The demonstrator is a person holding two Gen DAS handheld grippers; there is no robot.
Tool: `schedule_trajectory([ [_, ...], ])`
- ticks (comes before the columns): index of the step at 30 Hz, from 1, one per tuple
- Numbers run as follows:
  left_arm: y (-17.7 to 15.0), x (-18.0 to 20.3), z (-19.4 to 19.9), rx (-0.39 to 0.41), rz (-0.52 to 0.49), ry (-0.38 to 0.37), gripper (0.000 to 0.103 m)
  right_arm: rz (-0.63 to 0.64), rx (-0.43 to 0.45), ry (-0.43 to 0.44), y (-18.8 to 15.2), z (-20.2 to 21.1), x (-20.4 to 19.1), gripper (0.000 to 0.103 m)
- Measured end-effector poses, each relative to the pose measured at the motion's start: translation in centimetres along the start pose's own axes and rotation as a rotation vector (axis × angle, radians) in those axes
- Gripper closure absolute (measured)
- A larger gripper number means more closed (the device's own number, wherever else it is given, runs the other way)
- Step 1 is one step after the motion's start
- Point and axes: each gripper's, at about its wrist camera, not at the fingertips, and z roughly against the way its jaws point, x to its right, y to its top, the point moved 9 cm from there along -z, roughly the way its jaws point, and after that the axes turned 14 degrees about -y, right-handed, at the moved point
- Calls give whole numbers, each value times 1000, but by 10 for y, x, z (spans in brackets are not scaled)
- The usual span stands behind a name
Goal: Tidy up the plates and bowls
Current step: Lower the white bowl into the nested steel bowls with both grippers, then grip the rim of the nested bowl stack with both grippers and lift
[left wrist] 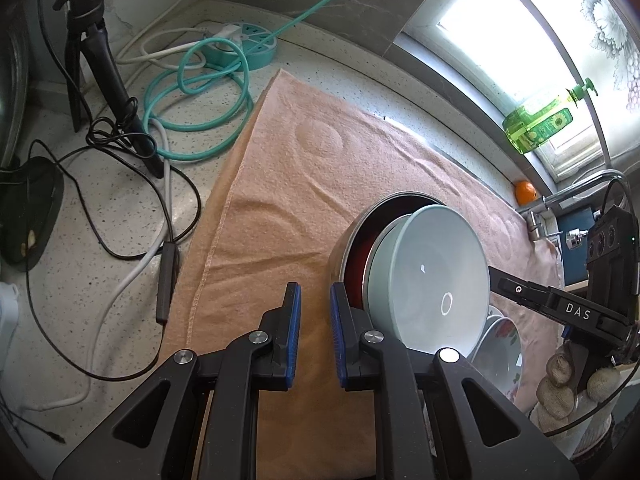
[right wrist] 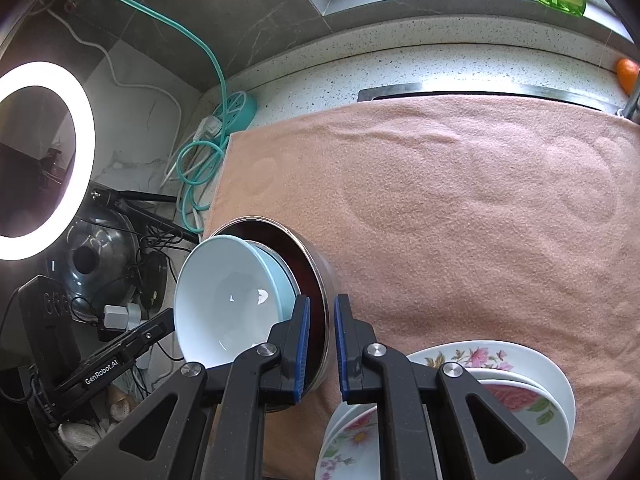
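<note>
Speckled stone counter (left wrist: 120, 220) runs under the window, and a pink towel (left wrist: 300, 200) covers its middle part. Over this towel is the steel bowl (left wrist: 352, 240), with a pale blue bowl (left wrist: 432, 272) nested inside it, mouth up; whether the pair rests on the cloth or is lifted a little, I cannot tell. The stack lies between the two claws. The left gripper (left wrist: 315, 292) is just at the left side of the steel bowl, almost closed, and only towel shows in its narrow slit; the bowl's wall passes behind its inner finger, so I see nothing held there. The right gripper (right wrist: 322, 304) is at the opposite side of the steel bowl, also nearly closed, and the bowl's rim stands in the slit between its pads, so I judge that it pinches this rim. Flowered plates (right wrist: 500, 360) are stacked near the steel bowl, on its right and toward the front edge of the towel. Any coming move of the stack depends, I think, on the right claw, because it has the rim, while the left one can only steady the far wall.
</note>
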Motion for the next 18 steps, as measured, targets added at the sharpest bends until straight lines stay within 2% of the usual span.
schedule_trajectory([
  [14, 1, 4, -1, -1, -23, -10, 90, 3, -6, 0, -1, -5, -3, 90],
  [18, -1, 7, -3, -7, -49, 11, 90, 13, -5, -3, -1, -5, -3, 90],
])
